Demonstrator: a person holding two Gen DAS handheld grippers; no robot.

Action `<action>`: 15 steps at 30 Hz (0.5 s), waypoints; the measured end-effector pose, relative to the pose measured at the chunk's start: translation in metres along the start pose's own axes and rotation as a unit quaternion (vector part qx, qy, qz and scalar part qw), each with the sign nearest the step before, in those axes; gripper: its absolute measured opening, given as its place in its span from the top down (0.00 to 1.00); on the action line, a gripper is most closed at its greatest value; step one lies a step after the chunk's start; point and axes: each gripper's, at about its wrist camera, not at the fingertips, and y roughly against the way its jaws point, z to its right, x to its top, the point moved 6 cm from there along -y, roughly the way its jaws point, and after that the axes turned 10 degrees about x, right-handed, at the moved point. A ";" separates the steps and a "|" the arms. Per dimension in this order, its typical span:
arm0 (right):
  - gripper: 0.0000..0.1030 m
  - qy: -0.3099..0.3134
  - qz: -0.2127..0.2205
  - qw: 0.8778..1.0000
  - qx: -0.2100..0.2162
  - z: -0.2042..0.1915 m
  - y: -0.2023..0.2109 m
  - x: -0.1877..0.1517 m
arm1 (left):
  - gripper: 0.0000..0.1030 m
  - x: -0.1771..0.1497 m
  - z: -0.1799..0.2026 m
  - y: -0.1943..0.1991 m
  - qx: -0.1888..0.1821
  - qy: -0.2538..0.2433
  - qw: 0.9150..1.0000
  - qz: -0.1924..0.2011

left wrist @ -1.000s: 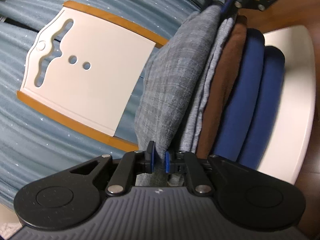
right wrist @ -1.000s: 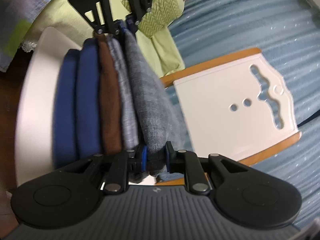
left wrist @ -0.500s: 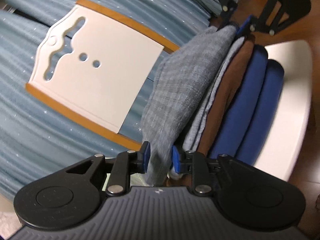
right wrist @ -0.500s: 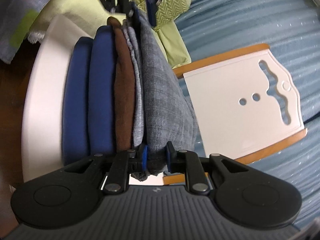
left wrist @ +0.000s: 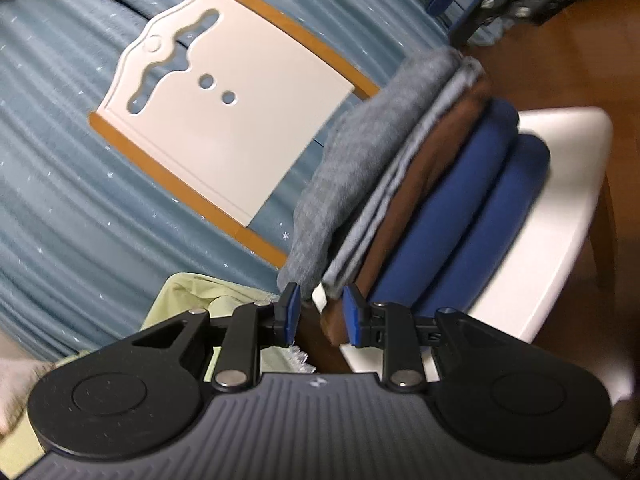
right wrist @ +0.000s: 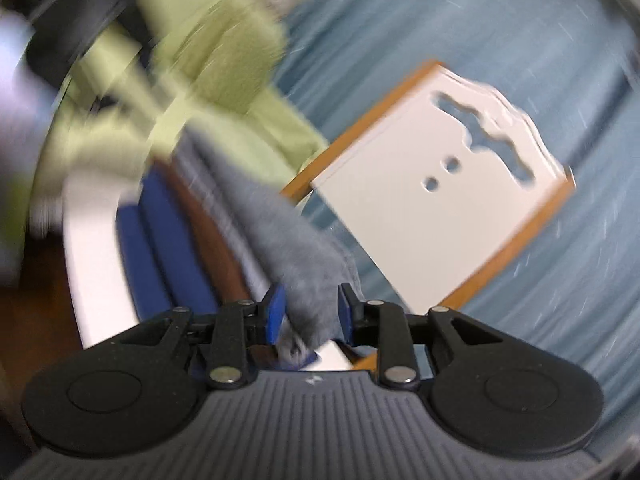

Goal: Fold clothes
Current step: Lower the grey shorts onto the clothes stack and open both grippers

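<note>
The folded grey woven garment is lying on top of the stack of folded blue and brown clothes on the white chair seat. The left gripper is standing with jaws apart, empty; the right gripper is likewise parted, loosely straddling the grey edge. This piece looks finished; a crumpled pale green cloth is waiting.

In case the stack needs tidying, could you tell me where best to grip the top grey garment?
Grip the grey garment at its near end, where a gap parts it from the lighter grey layer. Come in end-on, as the open left gripper faces it, with one finger in that gap.
</note>
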 end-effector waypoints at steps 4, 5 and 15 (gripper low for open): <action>0.77 -0.187 0.028 0.982 0.026 0.033 -0.022 -0.006 | 0.66 0.006 -0.001 0.007 0.006 0.065 0.998 -0.004; 0.77 -0.227 0.028 0.973 0.035 0.037 -0.030 -0.011 | 0.64 0.006 -0.001 0.010 0.006 0.077 0.997 -0.005; 0.72 -0.297 0.032 0.954 0.038 0.039 -0.024 -0.016 | 0.52 -0.006 -0.008 0.036 -0.002 0.201 0.979 -0.041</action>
